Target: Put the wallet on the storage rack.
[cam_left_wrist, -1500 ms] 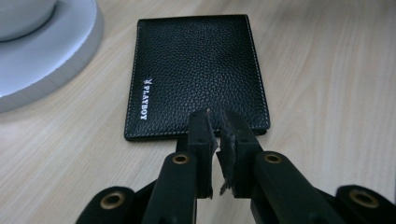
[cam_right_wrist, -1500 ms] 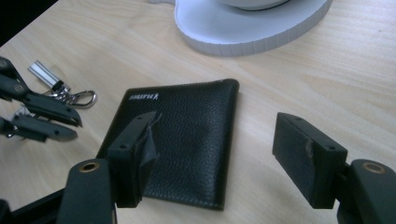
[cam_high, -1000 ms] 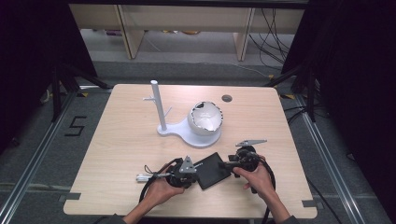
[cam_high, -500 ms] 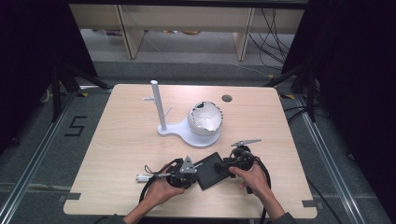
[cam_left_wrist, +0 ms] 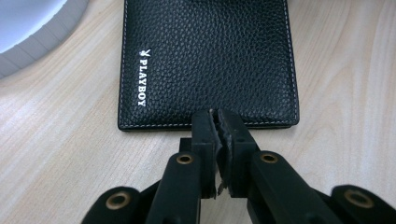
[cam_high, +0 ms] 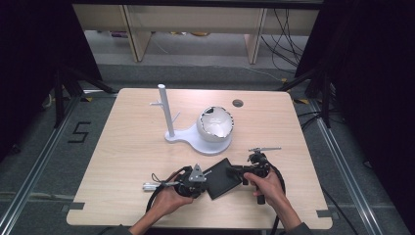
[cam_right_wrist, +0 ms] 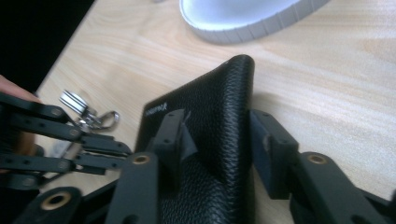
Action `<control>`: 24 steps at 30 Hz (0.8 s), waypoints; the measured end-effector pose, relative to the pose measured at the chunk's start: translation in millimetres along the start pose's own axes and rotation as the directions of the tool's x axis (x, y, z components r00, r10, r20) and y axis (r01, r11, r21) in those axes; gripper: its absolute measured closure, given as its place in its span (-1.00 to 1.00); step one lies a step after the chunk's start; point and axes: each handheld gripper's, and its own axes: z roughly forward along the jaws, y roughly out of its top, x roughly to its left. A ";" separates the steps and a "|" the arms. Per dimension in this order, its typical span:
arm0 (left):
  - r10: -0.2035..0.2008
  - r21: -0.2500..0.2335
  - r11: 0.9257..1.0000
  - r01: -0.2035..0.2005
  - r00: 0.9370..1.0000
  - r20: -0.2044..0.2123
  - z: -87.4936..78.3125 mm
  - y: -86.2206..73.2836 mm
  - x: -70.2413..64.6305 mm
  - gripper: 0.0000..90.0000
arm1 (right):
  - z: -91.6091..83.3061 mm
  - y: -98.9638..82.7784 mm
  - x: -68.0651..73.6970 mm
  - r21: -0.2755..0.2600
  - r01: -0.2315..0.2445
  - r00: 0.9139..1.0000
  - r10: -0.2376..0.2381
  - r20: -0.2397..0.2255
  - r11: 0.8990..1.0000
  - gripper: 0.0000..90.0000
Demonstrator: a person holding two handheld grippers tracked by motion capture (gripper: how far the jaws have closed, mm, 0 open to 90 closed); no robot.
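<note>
While both hands rest low on the table, we note a black wallet lying between the two grippers, lower centre of the high view. It sits just below the white stand, whose post rises at upper left of its base and whose round base carries a white bowl-like shell.

Left gripper: we see it at lower centre-left of the high view, held in the left hand. In the left gripper view its jaws stand pressed together with no gap, tips at the near edge of the wallet, at bottom centre of that frame. Whether the tips pinch the edge or merely touch it, we cannot tell. The wallet lies flat there, its printed logo along its left side, the stand's rim at upper left.

Right gripper: lower centre-right of the high view, in the right hand. In the right gripper view the wallet sits between the jaws, one corner lifted off the wood and pointing toward the top of the frame. The jaws have just been closing. The left pad lies on the leather; the right pad stands just beside the wallet's edge with a sliver of gap, so we read no firm grip yet.

A small metal clip shows at left of that view, near the other gripper.
</note>
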 end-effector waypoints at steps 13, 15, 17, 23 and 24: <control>0.003 0.011 1.000 -0.003 1.000 -0.001 -1.1 0.4 0.1 0.83 | -7.1 2.3 6.1 -0.086 0.081 0.996 -0.083 -0.016 0.993 0.73; 0.042 0.049 0.998 -0.043 0.999 0.010 -4.5 1.2 1.6 0.75 | -8.0 2.8 10.3 -0.095 0.088 0.996 -0.089 -0.011 0.992 0.76; 0.000 0.012 1.000 0.000 1.000 0.007 -2.7 0.8 -1.5 0.72 | -9.8 3.5 13.4 -0.107 0.113 0.993 -0.116 -0.023 0.988 0.78; -0.004 0.013 1.000 0.004 1.000 0.001 -6.4 0.9 -1.7 0.59 | -12.6 4.6 21.7 -0.122 0.154 0.987 -0.159 -0.033 0.980 0.81; 0.001 0.018 1.000 -0.001 1.000 0.001 -7.7 0.9 -1.5 0.56 | -13.1 5.2 25.7 -0.126 0.172 0.984 -0.177 -0.029 0.977 0.81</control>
